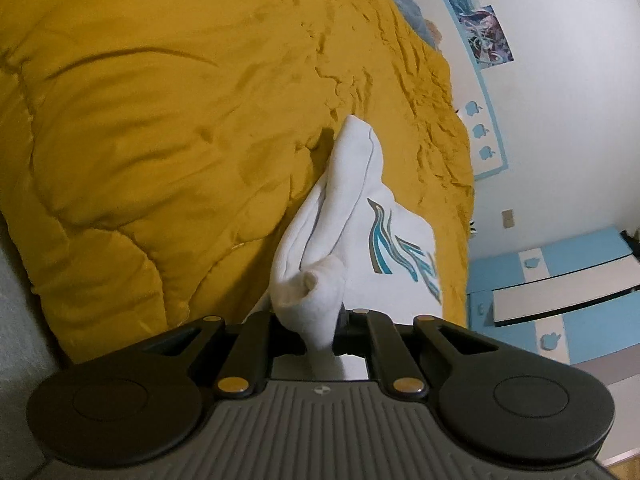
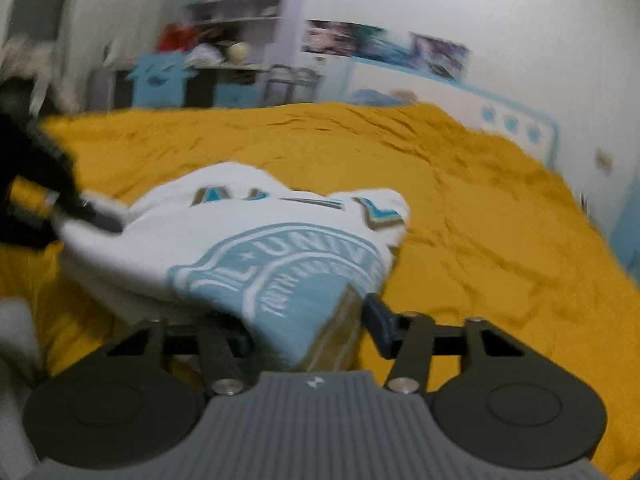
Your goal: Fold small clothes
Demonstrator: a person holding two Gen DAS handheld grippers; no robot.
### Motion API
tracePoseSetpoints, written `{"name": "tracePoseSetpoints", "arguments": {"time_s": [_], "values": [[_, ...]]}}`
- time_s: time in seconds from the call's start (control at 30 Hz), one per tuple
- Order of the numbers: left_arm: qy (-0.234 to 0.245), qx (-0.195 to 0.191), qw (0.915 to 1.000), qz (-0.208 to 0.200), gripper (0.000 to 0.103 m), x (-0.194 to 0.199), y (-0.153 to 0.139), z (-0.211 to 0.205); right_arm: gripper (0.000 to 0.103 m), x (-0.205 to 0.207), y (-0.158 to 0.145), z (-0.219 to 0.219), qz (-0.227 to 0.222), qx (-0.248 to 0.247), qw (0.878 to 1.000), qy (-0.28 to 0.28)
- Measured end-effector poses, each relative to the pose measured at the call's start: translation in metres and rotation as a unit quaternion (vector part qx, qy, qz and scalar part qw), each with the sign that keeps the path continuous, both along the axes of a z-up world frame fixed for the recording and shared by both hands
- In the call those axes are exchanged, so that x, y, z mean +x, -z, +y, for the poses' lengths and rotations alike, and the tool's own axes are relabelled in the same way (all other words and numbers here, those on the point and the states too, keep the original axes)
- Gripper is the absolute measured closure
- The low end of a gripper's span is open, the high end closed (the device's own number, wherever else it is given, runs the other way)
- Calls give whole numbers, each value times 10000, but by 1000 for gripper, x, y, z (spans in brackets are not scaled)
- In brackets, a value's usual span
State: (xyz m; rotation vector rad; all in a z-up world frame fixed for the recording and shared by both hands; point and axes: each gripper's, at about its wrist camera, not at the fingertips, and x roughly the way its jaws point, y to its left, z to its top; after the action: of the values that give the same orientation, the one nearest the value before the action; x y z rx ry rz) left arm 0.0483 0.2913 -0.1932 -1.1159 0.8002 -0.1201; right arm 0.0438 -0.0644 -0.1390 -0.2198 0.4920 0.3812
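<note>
A small white shirt (image 1: pixel 352 216) with a teal and grey print hangs bunched over the yellow quilt (image 1: pixel 160 120). My left gripper (image 1: pixel 316 320) is shut on a rolled edge of the shirt. In the right wrist view the white shirt (image 2: pixel 224 232) shows a light blue crest print and stretches over the quilt (image 2: pixel 480 220). My right gripper (image 2: pixel 308 332) is shut on the shirt's near edge. The left gripper (image 2: pixel 80 208) shows at the far left, holding the shirt's other end. The right wrist view is blurred.
The quilt covers a wide bed. A white and blue headboard (image 1: pixel 476 80) stands against a white wall with posters (image 1: pixel 480 28). Blue and white drawers (image 1: pixel 560 292) stand beside the bed. A cluttered desk and shelves (image 2: pixel 224 60) stand beyond the bed's far side.
</note>
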Motion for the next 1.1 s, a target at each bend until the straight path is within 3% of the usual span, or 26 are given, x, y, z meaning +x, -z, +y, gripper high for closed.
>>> {"name": "tracePoseSetpoints", "arguments": {"time_s": [0.1, 0.17, 0.37, 0.4, 0.43, 0.5, 0.57, 0.67, 0.7, 0.77, 0.83, 0.9, 0.97, 1.0, 1.1], "values": [[-124, -209, 9997, 94, 93, -1, 6, 1, 80, -11, 6, 0, -266, -375, 9989, 124], [-137, -175, 9996, 151, 93, -3, 10, 2, 82, -19, 13, 4, -303, -656, 9974, 48], [-13, 85, 9999, 94, 92, 1, 8, 1, 83, -9, 13, -3, 306, -660, 9973, -31], [-31, 242, 9997, 21, 85, 0, 6, 0, 83, -9, 12, -7, 417, -516, 9978, -80], [-51, 515, 9986, -93, 79, -1, 2, -1, 80, -7, 9, -16, 575, -258, 9979, -169], [7, 1229, 9918, -359, 71, -6, -13, -5, 52, -3, -1, -37, 954, 328, 9947, -187], [93, 1882, 9804, -574, 62, -12, -30, -12, 43, -2, -12, -64, 1201, 906, 9885, -159], [-118, 3156, 9438, -972, 57, -27, -61, -25, 43, -9, -33, -89, 904, 1293, 9875, -63], [-135, 3424, 9330, -1101, 56, -31, -71, -28, 44, -9, -42, -93, 743, 1405, 9873, -70], [-218, 3600, 9247, -1217, 55, -33, -88, -31, 48, -5, -53, -95, 592, 1648, 9845, -114], [-184, 3468, 9276, -1376, 55, -28, -102, -34, 60, 3, -61, -89, 528, 1837, 9814, -166], [98, 3333, 9314, -1461, 55, -18, -110, -43, 83, 15, -66, -74, 543, 1881, 9804, -212], [359, 3288, 9311, -1536, 69, -7, -109, -58, 99, 28, -64, -52, 711, 1744, 9816, -311], [427, 3329, 9285, -1589, 83, -3, -105, -68, 103, 34, -62, -41, 817, 1675, 9816, -419], [700, 3853, 9093, -1410, 100, 10, -83, -98, 103, 38, -44, -15, 1141, 1494, 9799, -666]]}}
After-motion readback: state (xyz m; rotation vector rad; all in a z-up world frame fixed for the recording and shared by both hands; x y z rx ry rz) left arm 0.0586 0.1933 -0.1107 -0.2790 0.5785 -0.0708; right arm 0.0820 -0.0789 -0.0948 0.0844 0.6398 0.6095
